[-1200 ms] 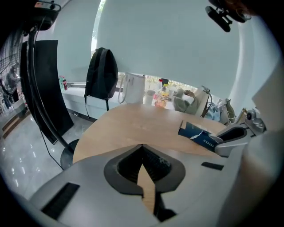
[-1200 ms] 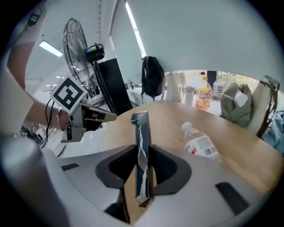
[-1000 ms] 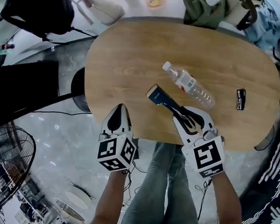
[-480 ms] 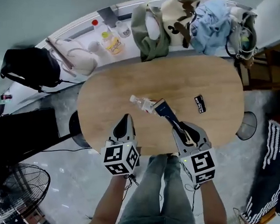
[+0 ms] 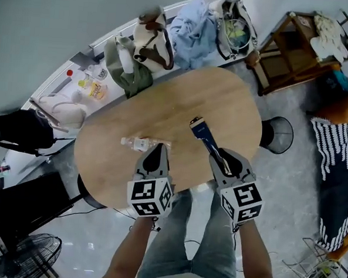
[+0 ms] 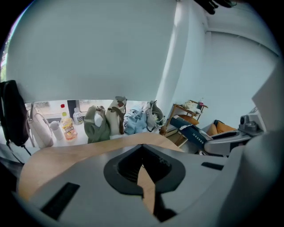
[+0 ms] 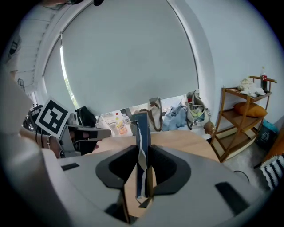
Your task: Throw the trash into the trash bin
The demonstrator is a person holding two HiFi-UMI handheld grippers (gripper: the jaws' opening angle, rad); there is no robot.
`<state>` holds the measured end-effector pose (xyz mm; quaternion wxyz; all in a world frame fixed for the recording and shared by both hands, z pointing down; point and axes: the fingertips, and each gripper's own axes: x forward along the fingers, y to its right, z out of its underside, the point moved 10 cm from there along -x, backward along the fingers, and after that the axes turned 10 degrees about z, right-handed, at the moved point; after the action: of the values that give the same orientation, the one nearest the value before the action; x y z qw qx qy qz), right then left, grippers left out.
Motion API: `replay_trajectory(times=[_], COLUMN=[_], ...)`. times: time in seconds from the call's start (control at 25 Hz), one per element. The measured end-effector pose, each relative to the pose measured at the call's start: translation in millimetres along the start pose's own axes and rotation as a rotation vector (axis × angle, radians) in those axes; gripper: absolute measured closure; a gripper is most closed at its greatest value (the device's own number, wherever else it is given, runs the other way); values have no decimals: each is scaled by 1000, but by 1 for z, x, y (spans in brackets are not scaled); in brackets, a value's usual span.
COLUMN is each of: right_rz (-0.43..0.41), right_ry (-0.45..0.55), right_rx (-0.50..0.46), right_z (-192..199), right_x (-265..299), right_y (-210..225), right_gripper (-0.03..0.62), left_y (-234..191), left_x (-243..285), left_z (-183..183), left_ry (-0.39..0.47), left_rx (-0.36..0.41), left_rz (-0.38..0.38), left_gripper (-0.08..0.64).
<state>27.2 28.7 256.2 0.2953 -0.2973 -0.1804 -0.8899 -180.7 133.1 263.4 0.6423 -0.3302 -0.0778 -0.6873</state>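
1. Two grippers, both at the near edge of the table. The left gripper (image 5: 156, 147) has its jaws pressed together with nothing between them. The right gripper (image 5: 220, 158) pinches one dark blue packet (image 5: 201, 131), which sticks out past the jaw tips over the table.
2. One open bag (image 5: 234, 27) sits far right on the ledge with greenish items inside, too small to tell. One round mesh basket (image 5: 278, 134) stands on the floor right of the table; contents cannot be told.
3. One clear bottle (image 5: 139, 143) lies on its side, just beyond the left gripper.
4. Oval wooden table (image 5: 223, 97); grey glossy floor (image 5: 288, 189); pale wall; one wooden shelf unit (image 5: 291, 48) far right.
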Motion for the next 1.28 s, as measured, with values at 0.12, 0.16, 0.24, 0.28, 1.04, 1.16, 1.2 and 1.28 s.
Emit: replay_trajectory(times=[0.12,0.16,0.24,0.28,1.04,1.16,1.2,1.28], right_rz=[42,58,91,106,363,402,413,430], right_ry=[2,-1,-8,-13,-64,-97,-110,-134], right_rx=[40,53,81,94,340,390,403,421], right_z=[6,9,17,21,145,184,197,219], right_x=[-19,-25,-39,-45,-110,-94,-87,-72], right_y=[49,67,106,125,363,388,395,408], right_gripper=[482,482,482,482,479,477,477,477], left_y=[40,54,85,100,300,311,313,313], left_x=[24,33,53,62,229,258,267,282], left_z=[-1,0,5,8,72,96,103,116], left_ry=[-17,-27,-49,-60,-182,-209,-220,-242], left_rx=[11,12,13,16,122,134,137,147], left_rz=[19,24,38,48,218,223,223,225], left_gripper=[549,549,549,549,549,549,549,549])
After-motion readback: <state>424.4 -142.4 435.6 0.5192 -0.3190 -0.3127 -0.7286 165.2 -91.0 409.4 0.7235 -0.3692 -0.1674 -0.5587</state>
